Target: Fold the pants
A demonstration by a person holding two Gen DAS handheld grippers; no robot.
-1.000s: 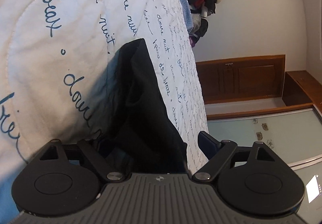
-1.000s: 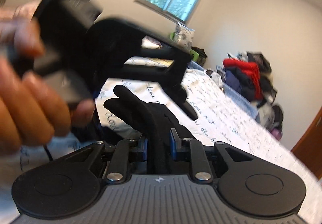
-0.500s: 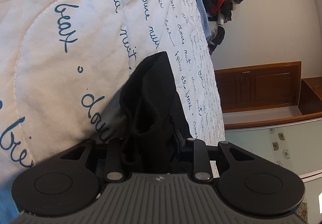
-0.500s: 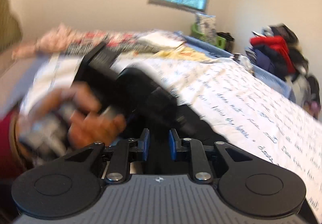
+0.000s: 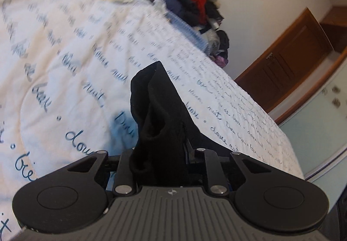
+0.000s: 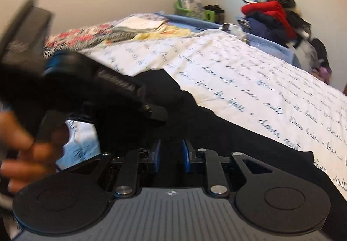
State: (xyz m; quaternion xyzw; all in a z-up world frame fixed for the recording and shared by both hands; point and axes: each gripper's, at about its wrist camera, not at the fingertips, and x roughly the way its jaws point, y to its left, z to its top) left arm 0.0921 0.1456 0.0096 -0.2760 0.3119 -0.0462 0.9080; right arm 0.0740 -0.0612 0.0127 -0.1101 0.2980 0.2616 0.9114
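The black fabric pants (image 5: pixel 160 115) rise straight ahead of the left tool (image 5: pixel 160 154), which is clamped on a bunched edge, above the white script-printed quilt (image 5: pixel 65 50). The right tool (image 6: pixel 170 154) pinches pants cloth (image 6: pixel 216 128) trailing rightward over the bed, the left tool's body (image 6: pixel 91 89) close by.

Black grippers (image 5: pixel 161 158) (image 6: pixel 171 156) w/ grey ribbed bodies, silver screws, blue pads (image 6: pixel 156 155); bare-skinned hand (image 6: pixel 26 154).
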